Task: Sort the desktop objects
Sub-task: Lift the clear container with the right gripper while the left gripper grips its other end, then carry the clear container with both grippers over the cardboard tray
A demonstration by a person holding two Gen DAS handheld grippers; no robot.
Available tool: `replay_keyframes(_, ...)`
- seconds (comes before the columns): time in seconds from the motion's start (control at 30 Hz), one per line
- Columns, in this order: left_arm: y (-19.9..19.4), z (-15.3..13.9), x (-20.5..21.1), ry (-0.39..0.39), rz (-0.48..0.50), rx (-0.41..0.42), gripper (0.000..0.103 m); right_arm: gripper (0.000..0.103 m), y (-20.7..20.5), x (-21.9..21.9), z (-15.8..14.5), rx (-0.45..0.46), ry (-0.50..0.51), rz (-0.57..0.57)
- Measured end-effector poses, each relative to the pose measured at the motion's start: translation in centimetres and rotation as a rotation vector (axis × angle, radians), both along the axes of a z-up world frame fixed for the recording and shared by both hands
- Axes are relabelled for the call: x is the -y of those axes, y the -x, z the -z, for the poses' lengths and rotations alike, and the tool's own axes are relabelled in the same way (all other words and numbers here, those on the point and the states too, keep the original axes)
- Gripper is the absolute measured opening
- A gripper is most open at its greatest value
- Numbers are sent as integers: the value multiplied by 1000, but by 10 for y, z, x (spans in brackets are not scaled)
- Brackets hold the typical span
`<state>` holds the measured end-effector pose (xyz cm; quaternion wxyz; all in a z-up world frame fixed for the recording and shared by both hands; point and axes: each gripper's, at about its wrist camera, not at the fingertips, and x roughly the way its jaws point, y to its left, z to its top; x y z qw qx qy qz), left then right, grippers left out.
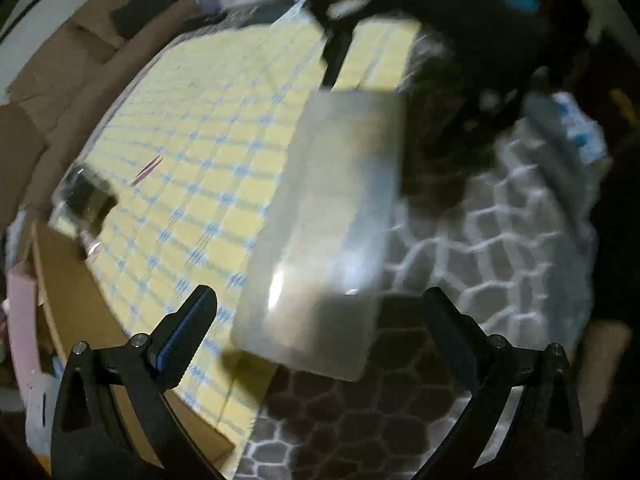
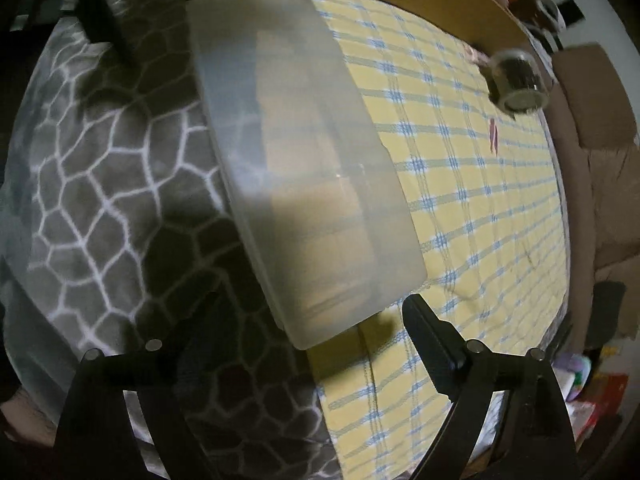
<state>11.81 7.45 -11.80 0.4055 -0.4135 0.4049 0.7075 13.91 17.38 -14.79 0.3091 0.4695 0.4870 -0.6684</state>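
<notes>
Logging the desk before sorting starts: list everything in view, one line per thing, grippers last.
Storage box: one, translucent frosted plastic, lying along the table's edge, partly on the checked cloth and partly over the blanket; nothing can be made out inside.
Tablecloth: one, yellow with blue-and-white check, covering the table.
Tape roll: one, clear with a dark core, at the cloth's far side near the cardboard.
Small thin object: one, pink-red, on the cloth near the tape roll; too small to identify.
Blanket: one, grey with white web pattern, beside the table.
Cardboard box: one, brown, at the table's edge.
Left gripper: black, open, above the box's near end.
Right gripper: black, open, over the box's other end.
</notes>
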Motion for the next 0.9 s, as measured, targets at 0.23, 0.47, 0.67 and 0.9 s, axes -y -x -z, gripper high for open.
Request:
replay_keyframes(0.23, 9, 31, -10, 89, 20, 35, 82, 92, 21, 5, 7, 23, 120, 139)
replay_keyframes(0.47, 5, 20, 0, 108, 70, -78, 82, 84, 13, 9, -8, -10, 103, 119)
replay_keyframes(0.67, 23, -1, 3, 155, 41, -217, 82, 83, 25, 25, -24, -127, 9, 101)
replay_keyframes(0.9, 28, -31, 15, 180, -15, -377, 82, 78, 32, 46, -52, -292, -132, 60)
